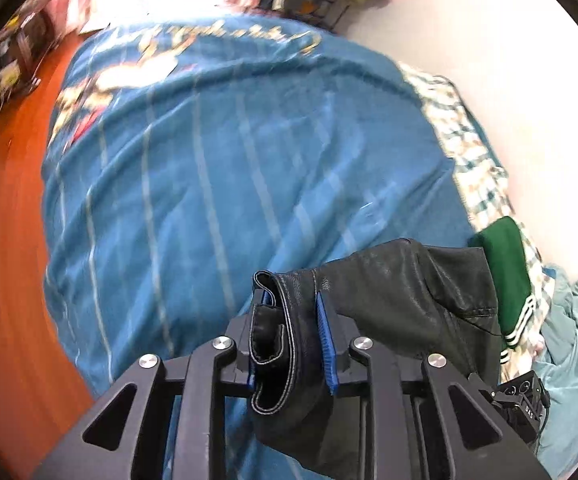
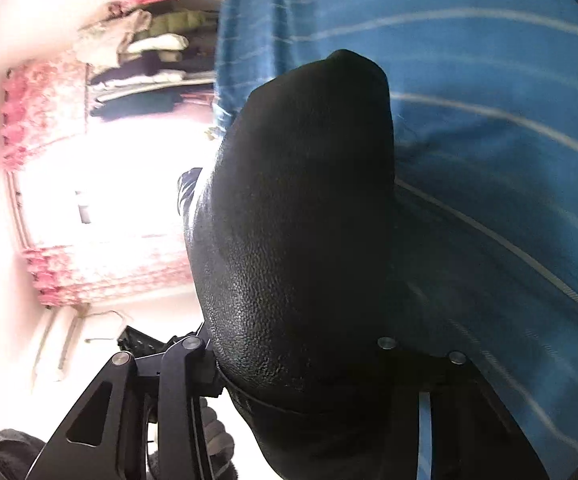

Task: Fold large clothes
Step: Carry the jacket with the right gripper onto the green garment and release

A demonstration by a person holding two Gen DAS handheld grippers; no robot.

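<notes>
A black leather garment (image 1: 401,292) hangs over a bed with a blue striped blanket (image 1: 229,168). My left gripper (image 1: 293,336) is shut on a stitched edge of it, the folded hem pinched between the blue pads (image 1: 325,340). In the right wrist view the same black leather garment (image 2: 301,220) drapes over my right gripper (image 2: 297,360) and hides both fingertips; the leather bulges up in front of the camera above the blue blanket (image 2: 489,120).
A green garment with white stripes (image 1: 509,272) lies on a plaid sheet (image 1: 461,140) by the white wall, with teal cloth (image 1: 569,360) beside it. Orange wood floor (image 1: 5,220) lies left of the bed. Shelves of clothes (image 2: 149,68) and pink curtains (image 2: 41,112) stand by a bright window.
</notes>
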